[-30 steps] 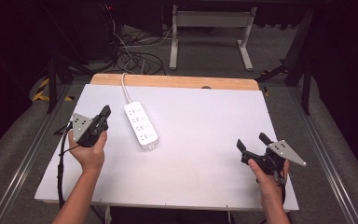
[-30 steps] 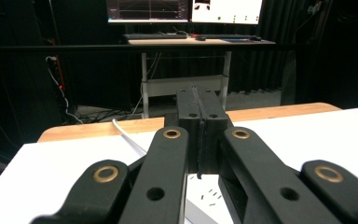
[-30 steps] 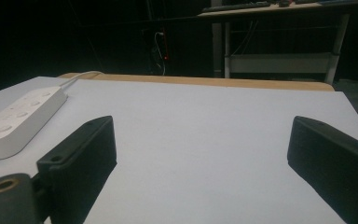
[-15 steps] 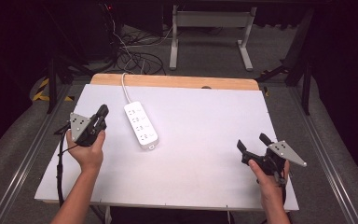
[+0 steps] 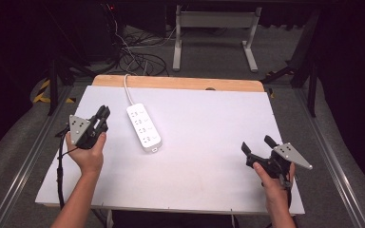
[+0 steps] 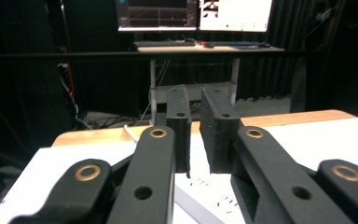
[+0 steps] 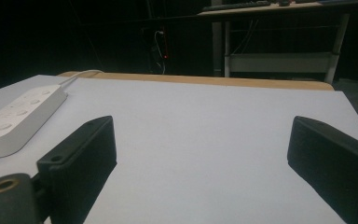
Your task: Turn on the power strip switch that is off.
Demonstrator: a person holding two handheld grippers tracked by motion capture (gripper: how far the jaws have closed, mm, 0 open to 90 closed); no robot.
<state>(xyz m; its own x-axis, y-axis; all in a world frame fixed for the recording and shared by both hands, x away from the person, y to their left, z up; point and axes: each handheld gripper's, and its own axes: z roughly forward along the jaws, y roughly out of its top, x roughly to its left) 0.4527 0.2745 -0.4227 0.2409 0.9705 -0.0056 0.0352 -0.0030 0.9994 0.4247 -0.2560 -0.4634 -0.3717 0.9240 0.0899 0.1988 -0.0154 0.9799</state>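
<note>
A white power strip (image 5: 144, 127) lies on the white table (image 5: 209, 142), nearer the left gripper (image 5: 103, 114), whose jaws have just been opening and show a narrow empty gap. The right gripper (image 5: 256, 144) is held wide apart, empty. No readable writing.
</note>
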